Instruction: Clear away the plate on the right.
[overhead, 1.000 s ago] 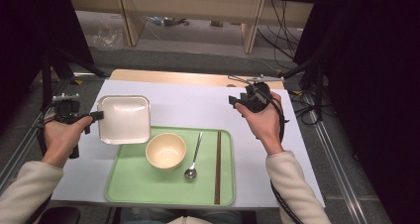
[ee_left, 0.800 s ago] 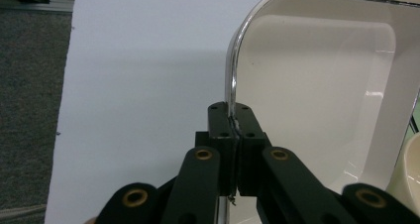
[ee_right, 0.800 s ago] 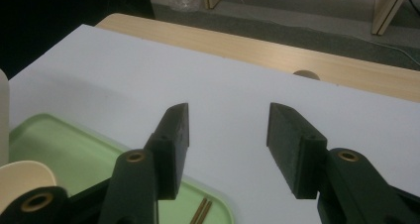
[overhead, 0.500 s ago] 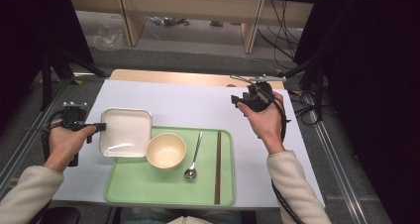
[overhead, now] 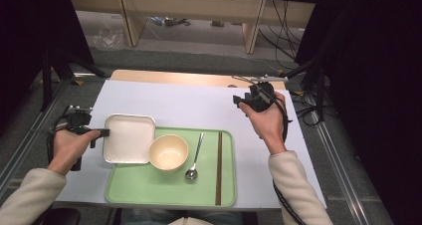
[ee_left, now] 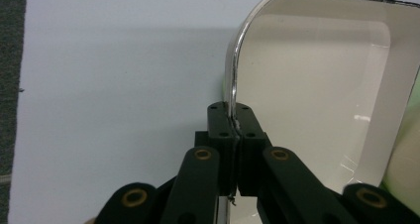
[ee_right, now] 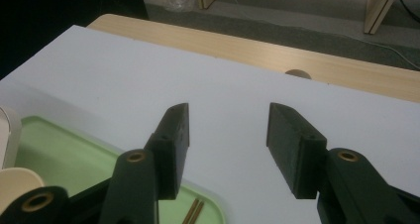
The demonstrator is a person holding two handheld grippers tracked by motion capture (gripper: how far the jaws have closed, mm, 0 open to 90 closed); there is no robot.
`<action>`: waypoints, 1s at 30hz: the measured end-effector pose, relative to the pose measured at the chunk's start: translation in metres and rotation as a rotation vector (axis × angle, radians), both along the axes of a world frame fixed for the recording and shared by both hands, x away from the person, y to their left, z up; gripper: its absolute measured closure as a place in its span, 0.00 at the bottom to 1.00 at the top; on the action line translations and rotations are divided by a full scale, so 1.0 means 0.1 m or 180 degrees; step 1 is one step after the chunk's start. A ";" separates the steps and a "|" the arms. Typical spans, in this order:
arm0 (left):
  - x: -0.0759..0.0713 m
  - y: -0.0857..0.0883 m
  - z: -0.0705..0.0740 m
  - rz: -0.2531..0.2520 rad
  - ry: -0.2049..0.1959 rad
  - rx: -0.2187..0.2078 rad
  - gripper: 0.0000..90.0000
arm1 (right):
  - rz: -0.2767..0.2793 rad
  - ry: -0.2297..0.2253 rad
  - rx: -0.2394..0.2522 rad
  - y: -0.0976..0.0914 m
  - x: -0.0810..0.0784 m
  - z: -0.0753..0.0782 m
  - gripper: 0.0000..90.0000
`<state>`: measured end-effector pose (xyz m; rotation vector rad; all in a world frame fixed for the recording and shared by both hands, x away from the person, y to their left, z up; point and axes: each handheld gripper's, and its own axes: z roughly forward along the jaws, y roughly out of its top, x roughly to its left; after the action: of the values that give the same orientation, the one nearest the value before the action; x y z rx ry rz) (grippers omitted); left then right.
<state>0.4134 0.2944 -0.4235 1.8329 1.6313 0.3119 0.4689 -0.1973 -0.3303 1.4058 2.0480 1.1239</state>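
A white square dish (overhead: 129, 138) lies at the left of the green tray (overhead: 149, 190), its right part over the tray's corner. My left gripper (overhead: 102, 133) is shut on the dish's left rim; in the left gripper view the two pads pinch that thin rim (ee_left: 231, 97). On the tray sit a cream bowl (overhead: 168, 152), a metal spoon (overhead: 194, 158) and a pair of brown chopsticks (overhead: 219, 168). My right gripper (overhead: 239, 101) hovers above the table's right side, open with nothing between its fingers (ee_right: 176, 135).
The white table sheet (overhead: 189, 103) is bare beyond the tray, with a wooden edge (overhead: 174, 77) at the far side. In the right gripper view the tray's corner (ee_right: 64, 149) and the bowl's rim (ee_right: 15, 182) lie low at the left.
My left gripper has carried the white dish toward me and down, from above the tray's far left to the tray's left corner. The right hand has kept still.
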 end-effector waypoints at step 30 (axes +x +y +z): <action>0.10 -0.21 -0.18 -0.0134 0.0274 -0.0009 0.97 | -0.0067 -0.0020 0.0044 -0.05 0.01 0.01 0.59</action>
<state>0.4236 0.2738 -0.4411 1.8993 1.6475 0.2146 0.4703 -0.2020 -0.3291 1.4254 2.0202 1.1343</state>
